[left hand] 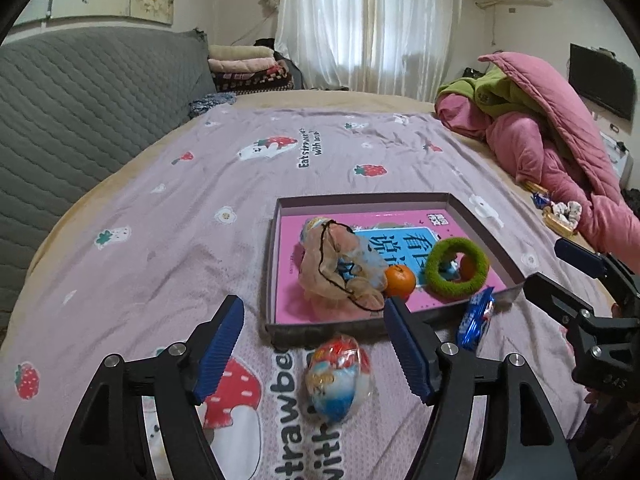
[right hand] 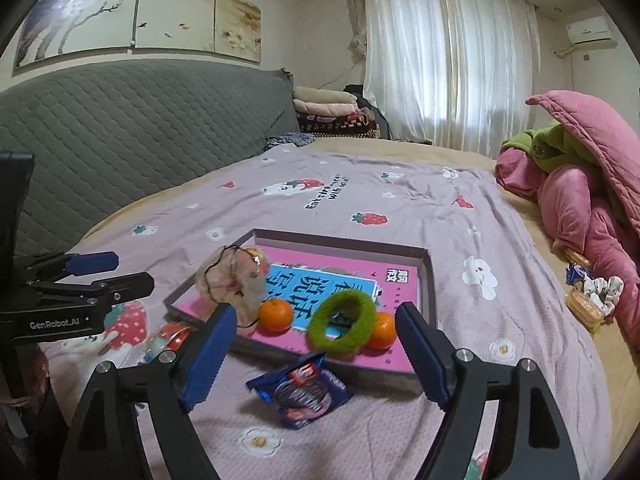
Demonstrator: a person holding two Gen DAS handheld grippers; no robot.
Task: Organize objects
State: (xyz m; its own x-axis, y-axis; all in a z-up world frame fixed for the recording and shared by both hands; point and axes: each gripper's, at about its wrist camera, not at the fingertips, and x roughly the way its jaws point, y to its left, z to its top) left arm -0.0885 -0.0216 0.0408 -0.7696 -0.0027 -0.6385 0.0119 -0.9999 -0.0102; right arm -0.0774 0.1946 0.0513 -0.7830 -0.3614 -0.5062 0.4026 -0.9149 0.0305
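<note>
A shallow box (left hand: 362,199) (right hand: 430,280) lies on the bed with a pink book (left hand: 288,240) (right hand: 400,280), a beige mesh pouch (left hand: 332,268) (right hand: 236,280), two oranges (left hand: 400,280) (right hand: 275,315) and a green fuzzy ring (left hand: 456,267) (right hand: 344,326) inside. A clear-wrapped snack bag (left hand: 339,380) (right hand: 168,340) lies in front of the box, between the tips of my open, empty left gripper (left hand: 316,344). A blue cookie packet (left hand: 476,320) (right hand: 300,392) lies by the box's near edge, below my open, empty right gripper (right hand: 312,352).
The bed has a pink strawberry-print sheet (left hand: 200,208) (right hand: 400,200). A pink and green quilt pile (left hand: 540,128) (right hand: 580,184) sits at the right, with small snacks and a scrunchie (left hand: 560,212) (right hand: 592,296) beside it. A grey headboard (left hand: 80,92) is at the left.
</note>
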